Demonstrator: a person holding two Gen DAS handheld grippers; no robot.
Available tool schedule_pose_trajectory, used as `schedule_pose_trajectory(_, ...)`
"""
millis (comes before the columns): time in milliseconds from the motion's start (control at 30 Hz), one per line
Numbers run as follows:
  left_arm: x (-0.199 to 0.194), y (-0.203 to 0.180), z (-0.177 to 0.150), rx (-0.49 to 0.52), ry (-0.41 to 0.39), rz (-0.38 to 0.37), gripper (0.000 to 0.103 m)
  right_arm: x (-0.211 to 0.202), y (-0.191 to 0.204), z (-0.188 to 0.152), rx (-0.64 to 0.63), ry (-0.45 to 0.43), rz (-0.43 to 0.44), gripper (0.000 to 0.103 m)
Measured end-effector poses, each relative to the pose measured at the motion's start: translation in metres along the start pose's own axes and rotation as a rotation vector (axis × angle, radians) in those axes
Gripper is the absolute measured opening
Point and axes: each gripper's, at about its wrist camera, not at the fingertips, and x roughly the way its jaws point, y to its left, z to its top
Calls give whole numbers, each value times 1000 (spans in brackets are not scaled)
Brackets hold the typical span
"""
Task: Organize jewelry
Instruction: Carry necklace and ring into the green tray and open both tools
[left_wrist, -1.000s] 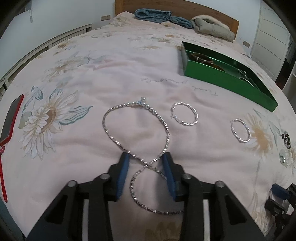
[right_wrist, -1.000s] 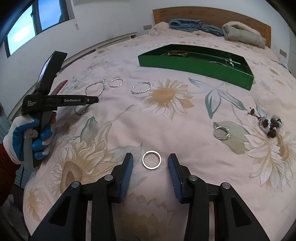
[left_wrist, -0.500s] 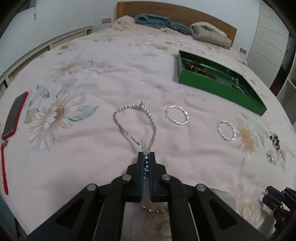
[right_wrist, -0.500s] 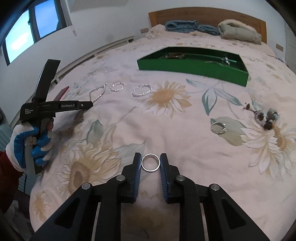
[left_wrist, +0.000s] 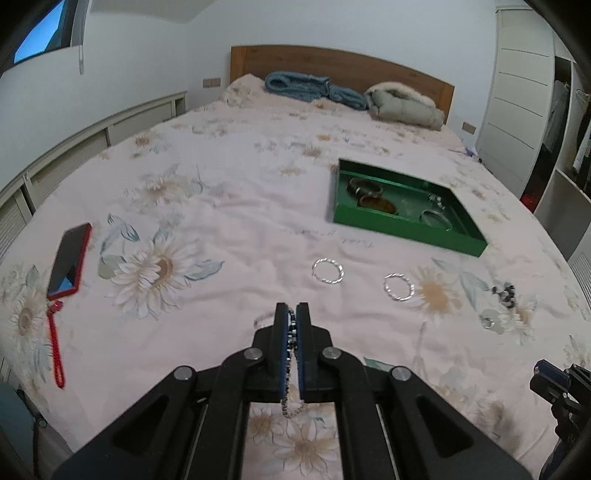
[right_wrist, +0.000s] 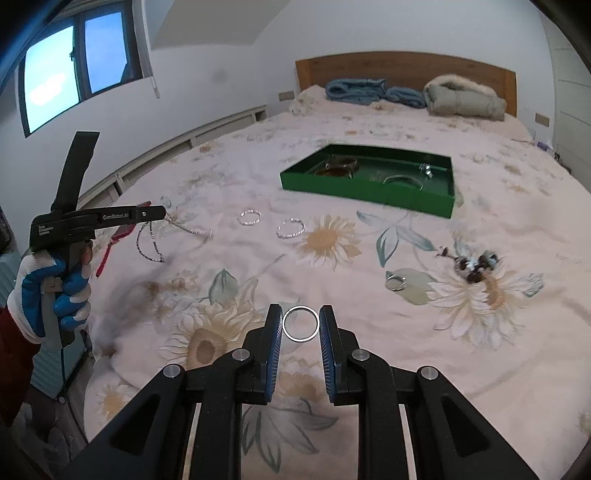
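Observation:
My left gripper is shut on a silver chain necklace and holds it above the bed; in the right wrist view the necklace dangles from it. My right gripper is shut on a silver ring, lifted off the floral bedspread. A green tray holding several bracelets lies ahead right; it also shows in the right wrist view. Two silver twisted hoops lie on the bedspread between me and the tray.
A red phone with a red strap lies at the left. A dark beaded piece and a small ring lie on the right. Folded blue blanket and a jacket sit by the headboard.
My left gripper closed on the necklace and raised it off the bed. My right gripper closed on the ring and lifted it; both views tilted up.

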Motion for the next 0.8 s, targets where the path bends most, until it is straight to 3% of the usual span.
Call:
schedule_pose_trajectory(200, -32, -16, 14, 42, -61, -26, 3, -27, -2, 4, 7, -44, -20, 20)
schedule_pose_trajectory(433, -33, -52, 63, 97, -104, -98, 3, -31, -22, 38, 10, -72, -45, 20)
schedule_pose_trajectory(567, -12, -84, 106, 137, -113, -136, 3, -18, -45, 79, 12, -94, -66, 20)
schedule_pose_trajectory(800, 67, -155, 187, 190, -106, -180, 3, 44, -100, 169, 47, -106, -112, 20)
